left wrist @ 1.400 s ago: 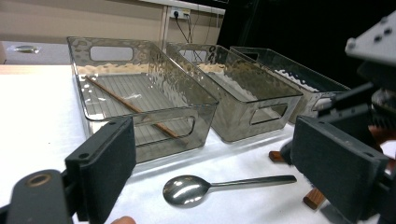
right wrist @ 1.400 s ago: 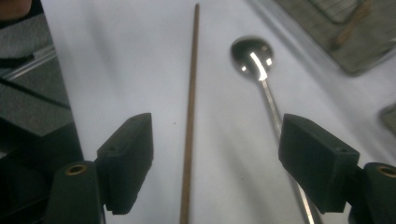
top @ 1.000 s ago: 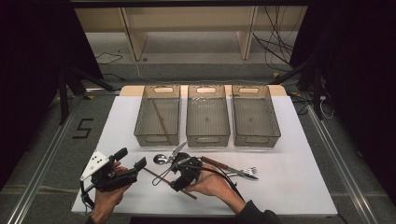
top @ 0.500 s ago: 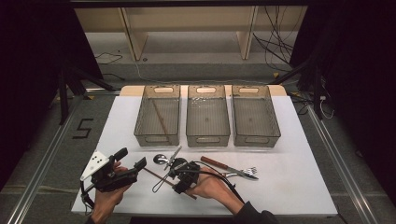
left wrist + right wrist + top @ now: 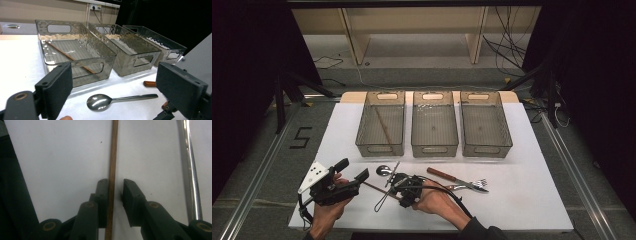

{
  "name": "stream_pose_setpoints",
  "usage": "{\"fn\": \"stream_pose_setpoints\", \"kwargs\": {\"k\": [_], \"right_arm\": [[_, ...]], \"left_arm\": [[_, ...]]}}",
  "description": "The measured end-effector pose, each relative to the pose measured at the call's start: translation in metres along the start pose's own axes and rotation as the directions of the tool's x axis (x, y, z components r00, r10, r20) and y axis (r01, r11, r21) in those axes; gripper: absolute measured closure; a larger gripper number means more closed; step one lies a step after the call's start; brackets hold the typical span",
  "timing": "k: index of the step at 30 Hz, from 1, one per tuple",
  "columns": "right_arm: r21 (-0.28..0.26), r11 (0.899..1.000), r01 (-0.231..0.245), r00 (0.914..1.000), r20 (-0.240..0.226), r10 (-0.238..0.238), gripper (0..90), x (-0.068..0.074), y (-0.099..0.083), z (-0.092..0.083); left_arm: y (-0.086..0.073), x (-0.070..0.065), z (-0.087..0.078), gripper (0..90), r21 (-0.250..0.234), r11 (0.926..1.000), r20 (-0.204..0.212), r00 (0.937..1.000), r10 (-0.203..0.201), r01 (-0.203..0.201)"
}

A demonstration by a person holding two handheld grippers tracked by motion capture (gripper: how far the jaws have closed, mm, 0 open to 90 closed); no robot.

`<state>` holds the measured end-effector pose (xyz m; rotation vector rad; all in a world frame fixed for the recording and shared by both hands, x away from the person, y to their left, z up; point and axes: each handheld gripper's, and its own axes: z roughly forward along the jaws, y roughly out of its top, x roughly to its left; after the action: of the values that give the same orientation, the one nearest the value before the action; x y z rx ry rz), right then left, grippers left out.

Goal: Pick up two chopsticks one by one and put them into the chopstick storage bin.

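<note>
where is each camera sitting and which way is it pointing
High view: fixed above the person's side, looking forward and down on the white table; both forearms, the left claw and right claw show.
Left gripper view: rides the left claw, looking level across the table at three bins and a spoon; both its jaws stand wide apart.
Right gripper view: rides the right claw, looking straight down; its jaws have been closing around a brown chopstick, a gap showing on one side.
Shared: the high and left gripper views both show the spoon.
</note>
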<state>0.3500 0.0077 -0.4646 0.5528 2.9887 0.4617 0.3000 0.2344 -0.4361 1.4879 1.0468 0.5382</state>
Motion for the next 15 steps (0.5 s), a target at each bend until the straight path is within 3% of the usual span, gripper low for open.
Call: {"fn": "stream_pose_setpoints", "kwargs": {"k": [6, 15], "right_arm": [[0.024, 1.000, 0.017, 0.9999, 0.000, -0.017, 84.6, 0.0002, 0.0031, 0.0005], [0.021, 1.000, 0.015, 0.9996, -0.025, -0.015, 85.4, -0.0040, 0.0028, 0.0001]], "left_arm": [[0.0000, -0.0002, 0.0001, 13.7, 0.000, 1.0000, -0.002, 1.0000, 0.001, -0.001], [0.0001, 0.0001, -0.0001, 13.7, -0.001, 1.0000, -0.002, 1.0000, 0.001, -0.001]]}}
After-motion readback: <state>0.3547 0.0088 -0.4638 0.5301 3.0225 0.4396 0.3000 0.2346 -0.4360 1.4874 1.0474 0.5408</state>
